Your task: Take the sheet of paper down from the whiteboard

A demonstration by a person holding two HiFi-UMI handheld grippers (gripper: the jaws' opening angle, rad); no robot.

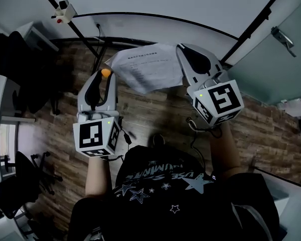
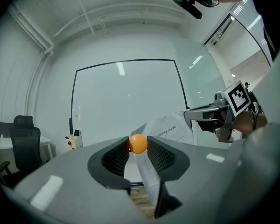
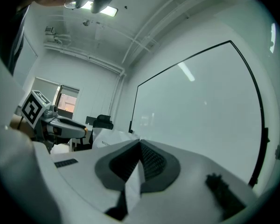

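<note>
We are holding the sheet of paper (image 1: 148,67) off the whiteboard (image 2: 126,97), pinched in the right gripper (image 3: 140,144); the left gripper (image 1: 105,76) is clamping an orange ball (image 2: 138,143), probably the magnet. Next, we think, both need setting down.

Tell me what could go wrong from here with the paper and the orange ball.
1. The right gripper pinches the sheet of paper at one edge only. The rest hangs free in the air, so it may slip out or crease.
2. The orange ball sits at the very tips of the left gripper, whose jaws are closed on it. Being round, it might pop out and roll away across the wooden floor.
</note>
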